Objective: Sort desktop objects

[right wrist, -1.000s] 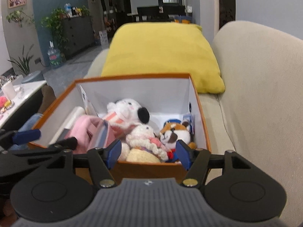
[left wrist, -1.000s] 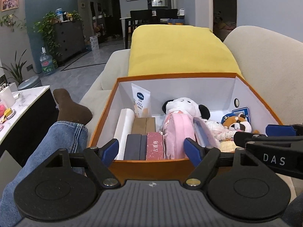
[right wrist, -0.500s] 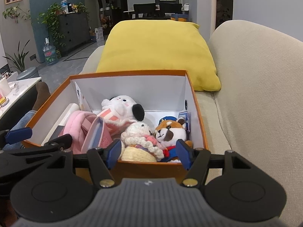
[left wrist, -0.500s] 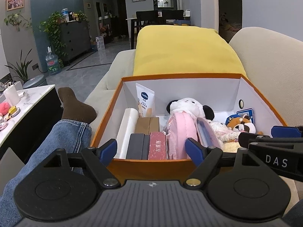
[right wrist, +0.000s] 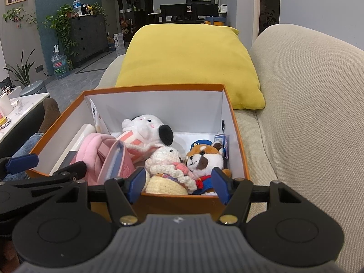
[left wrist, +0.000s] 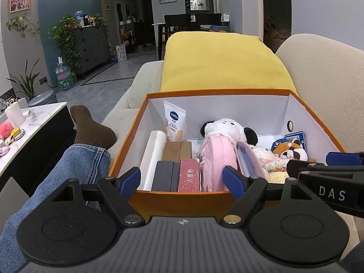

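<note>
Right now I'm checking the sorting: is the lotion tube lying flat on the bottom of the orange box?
No, the lotion tube stands upright against the back wall of the orange box, behind the brown boxes.

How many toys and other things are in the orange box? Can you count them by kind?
Plush toys: 3 (white dog, knitted doll, red panda)
Small boxes: 3 (grey, red, tan)
Pink bag: 1
Tube: 1
White roll: 1
Total: 9
</note>
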`<state>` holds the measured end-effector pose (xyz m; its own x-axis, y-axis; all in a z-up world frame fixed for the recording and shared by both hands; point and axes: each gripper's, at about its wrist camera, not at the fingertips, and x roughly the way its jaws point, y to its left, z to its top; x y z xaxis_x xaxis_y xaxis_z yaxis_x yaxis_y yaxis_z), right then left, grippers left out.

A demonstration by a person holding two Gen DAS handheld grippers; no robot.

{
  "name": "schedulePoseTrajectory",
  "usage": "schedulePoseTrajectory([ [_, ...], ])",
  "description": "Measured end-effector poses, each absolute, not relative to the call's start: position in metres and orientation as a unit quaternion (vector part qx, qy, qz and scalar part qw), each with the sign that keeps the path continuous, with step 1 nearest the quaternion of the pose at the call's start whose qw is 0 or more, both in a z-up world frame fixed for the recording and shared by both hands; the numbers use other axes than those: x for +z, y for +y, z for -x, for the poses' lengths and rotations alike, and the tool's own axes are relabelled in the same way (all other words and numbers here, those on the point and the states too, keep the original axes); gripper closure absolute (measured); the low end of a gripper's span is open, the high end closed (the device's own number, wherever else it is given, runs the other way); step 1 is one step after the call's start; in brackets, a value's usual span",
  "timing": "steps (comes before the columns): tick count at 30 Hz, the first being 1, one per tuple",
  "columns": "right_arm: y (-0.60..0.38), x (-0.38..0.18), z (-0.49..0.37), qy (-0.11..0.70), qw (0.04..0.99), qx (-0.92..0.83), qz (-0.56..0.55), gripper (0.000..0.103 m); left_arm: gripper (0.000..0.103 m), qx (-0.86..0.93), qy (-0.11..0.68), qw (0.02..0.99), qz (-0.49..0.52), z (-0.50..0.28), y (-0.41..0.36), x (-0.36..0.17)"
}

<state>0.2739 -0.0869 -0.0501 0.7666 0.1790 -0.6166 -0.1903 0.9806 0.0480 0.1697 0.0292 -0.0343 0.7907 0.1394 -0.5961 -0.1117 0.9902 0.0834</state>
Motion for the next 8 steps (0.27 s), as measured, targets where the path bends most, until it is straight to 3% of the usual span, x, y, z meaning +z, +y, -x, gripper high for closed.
schedulePoseTrajectory([
  [8,-0.0873,-0.0501,-0.2739,0.327,0.94,0.099,0.007,0.038,0.009,0.071,0.314,0.946,-0.026,-0.1684,0.0259,-0.0342],
])
